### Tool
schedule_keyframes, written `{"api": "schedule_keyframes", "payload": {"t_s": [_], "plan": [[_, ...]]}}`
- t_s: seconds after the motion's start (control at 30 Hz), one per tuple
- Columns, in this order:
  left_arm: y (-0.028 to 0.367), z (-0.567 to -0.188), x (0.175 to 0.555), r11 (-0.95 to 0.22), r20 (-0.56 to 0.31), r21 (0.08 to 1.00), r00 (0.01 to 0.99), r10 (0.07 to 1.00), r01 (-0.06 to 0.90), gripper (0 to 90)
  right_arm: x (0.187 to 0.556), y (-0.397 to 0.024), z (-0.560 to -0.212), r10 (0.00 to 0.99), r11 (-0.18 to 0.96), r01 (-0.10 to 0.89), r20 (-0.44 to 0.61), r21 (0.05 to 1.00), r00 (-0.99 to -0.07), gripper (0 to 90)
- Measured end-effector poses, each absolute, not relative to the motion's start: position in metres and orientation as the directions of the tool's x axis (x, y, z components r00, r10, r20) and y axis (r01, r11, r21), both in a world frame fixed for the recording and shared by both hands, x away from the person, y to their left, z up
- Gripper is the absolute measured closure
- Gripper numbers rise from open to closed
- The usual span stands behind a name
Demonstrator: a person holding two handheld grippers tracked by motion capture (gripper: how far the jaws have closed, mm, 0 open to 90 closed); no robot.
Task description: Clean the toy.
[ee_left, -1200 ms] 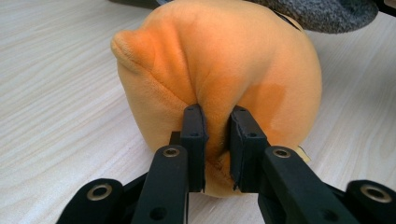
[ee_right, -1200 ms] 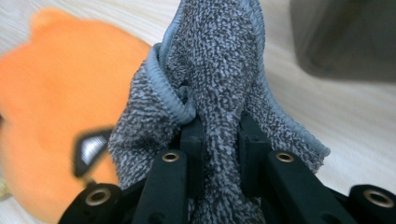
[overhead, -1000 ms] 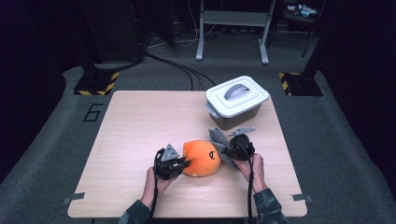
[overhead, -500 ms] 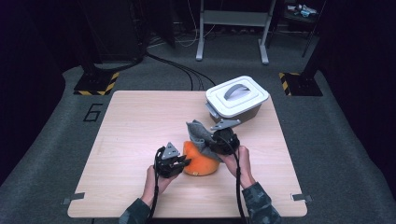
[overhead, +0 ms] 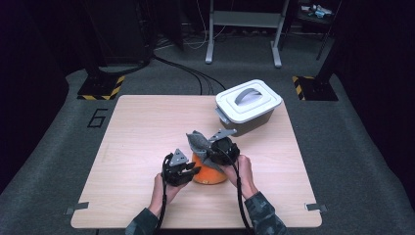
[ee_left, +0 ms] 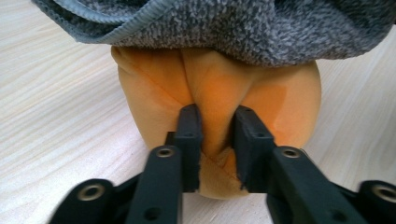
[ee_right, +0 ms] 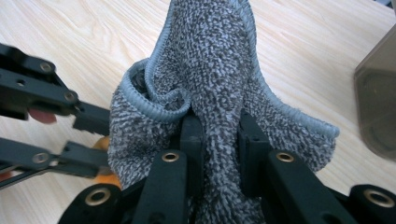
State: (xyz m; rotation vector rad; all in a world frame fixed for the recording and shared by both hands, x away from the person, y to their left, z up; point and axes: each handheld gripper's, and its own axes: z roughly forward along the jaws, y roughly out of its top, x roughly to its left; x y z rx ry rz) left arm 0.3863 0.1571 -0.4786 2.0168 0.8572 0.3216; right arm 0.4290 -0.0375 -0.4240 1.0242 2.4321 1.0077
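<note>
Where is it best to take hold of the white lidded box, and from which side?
Grip the arched handle on top of the box, coming from above. It rises off the flat lid with a gap under it, likely the surest spot for a gripper.

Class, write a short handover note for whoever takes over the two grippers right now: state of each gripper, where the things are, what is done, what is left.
Left gripper: jaws pinch a fold of the orange soft thing on the table; they have just been opening a little.
Right gripper: shut on the grey cloth, held over the orange thing's top.
White-lidded box: closed, at the table's far right.
Done: cloth picked up and brought over the orange thing.
Left, probably: finish draping or wiping, then let go.
</note>
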Motion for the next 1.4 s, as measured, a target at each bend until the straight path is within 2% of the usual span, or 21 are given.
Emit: {"api": "schedule_keyframes", "payload": {"t_s": [0.07, 0.2, 0.27, 0.43, 0.53, 0.77, 0.97, 1.0, 1.4], "plan": [[0.16, -0.478, 0.385, -0.349, -0.113, 0.817, 0.721, 0.684, 0.459, 58.1, 0.431, -0.039, -0.428, 0.719, 0.495, 0.497, -0.015, 0.713, -0.695, 76.1], [0.163, -0.479, 0.383, -0.36, -0.129, 0.802, 0.727, 0.674, 0.476, 45.4, 0.433, -0.038, -0.43, 0.721, 0.491, 0.5, -0.01, 0.713, -0.693, 76.1], [0.163, -0.482, 0.38, -0.395, -0.105, 0.791, 0.739, 0.665, 0.468, 45.7, 0.434, -0.038, -0.43, 0.724, 0.489, 0.502, -0.011, 0.714, -0.69, 76.1], [0.164, -0.484, 0.377, -0.39, -0.101, 0.801, 0.745, 0.659, 0.454, 66.3, 0.434, -0.039, -0.431, 0.728, 0.482, 0.502, -0.01, 0.718, -0.686, 76.1], [0.162, -0.483, 0.378, -0.388, -0.106, 0.8, 0.743, 0.66, 0.458, 72.3, 0.435, -0.042, -0.43, 0.727, 0.469, 0.501, 0.004, 0.727, -0.687, 75.9], [0.16, -0.481, 0.378, -0.385, -0.104, 0.801, 0.74, 0.664, 0.458, 74.2, 0.424, -0.04, -0.415, 0.715, 0.437, 0.462, 0.014, 0.772, -0.699, 75.9], [0.16, -0.482, 0.379, -0.372, -0.111, 0.801, 0.727, 0.678, 0.469, 77.3, 0.422, -0.022, -0.425, 0.7, 0.494, 0.451, -0.031, 0.743, -0.714, 76.0], [0.162, -0.483, 0.38, -0.358, -0.132, 0.8, 0.723, 0.678, 0.482, 78.1, 0.423, -0.023, -0.426, 0.7, 0.495, 0.451, -0.034, 0.743, -0.713, 76.0], [0.162, -0.485, 0.382, -0.344, -0.147, 0.801, 0.718, 0.68, 0.489, 78.6, 0.425, -0.056, -0.429, 0.753, 0.445, 0.498, -0.009, 0.745, -0.658, 76.0]]}}
